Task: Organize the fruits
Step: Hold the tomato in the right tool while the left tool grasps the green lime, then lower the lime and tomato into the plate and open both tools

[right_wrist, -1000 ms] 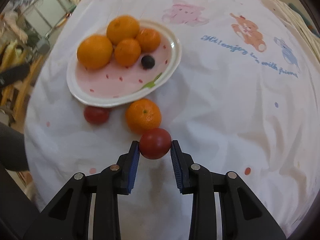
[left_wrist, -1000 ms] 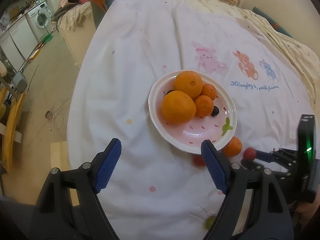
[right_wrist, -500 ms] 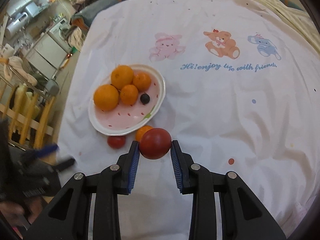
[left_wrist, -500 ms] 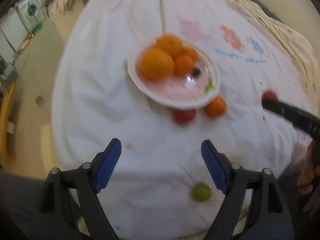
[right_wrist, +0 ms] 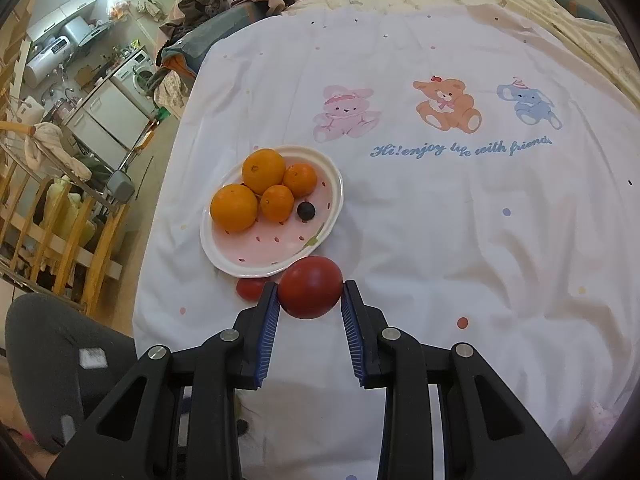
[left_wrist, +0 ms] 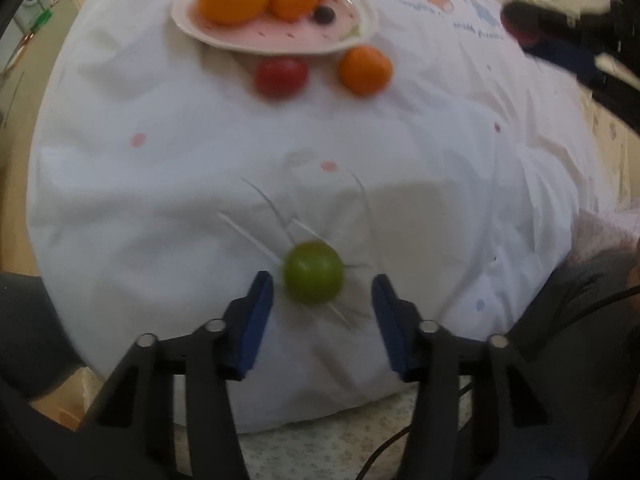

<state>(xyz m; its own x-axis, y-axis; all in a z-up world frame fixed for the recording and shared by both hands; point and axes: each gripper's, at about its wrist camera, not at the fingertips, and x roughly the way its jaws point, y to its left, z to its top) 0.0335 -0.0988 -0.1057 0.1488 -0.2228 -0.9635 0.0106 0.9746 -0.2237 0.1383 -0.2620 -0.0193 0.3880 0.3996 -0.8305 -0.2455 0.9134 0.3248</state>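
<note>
My left gripper [left_wrist: 320, 300] is open, its blue pads on either side of a green fruit [left_wrist: 313, 277] that lies on the white sheet near the bed's front edge. My right gripper [right_wrist: 308, 300] is shut on a red tomato [right_wrist: 311, 287] and holds it above the sheet, near the rim of the pink plate [right_wrist: 256, 256]. The plate holds several oranges [right_wrist: 234, 207] and a dark berry [right_wrist: 306, 210]. A second red tomato [left_wrist: 281, 76] and a loose orange [left_wrist: 365, 69] lie on the sheet beside the plate [left_wrist: 280, 38].
The white bed sheet [right_wrist: 460, 208] has printed cartoon animals and blue lettering. A wooden rack [right_wrist: 60, 232] and a washing machine [right_wrist: 138, 70] stand at the left beyond the bed edge. A grey chair [right_wrist: 52, 360] sits at the lower left.
My left gripper has pulled back and down to the green fruit, which now sits between its pads. My right gripper has lifted higher with the red tomato.
</note>
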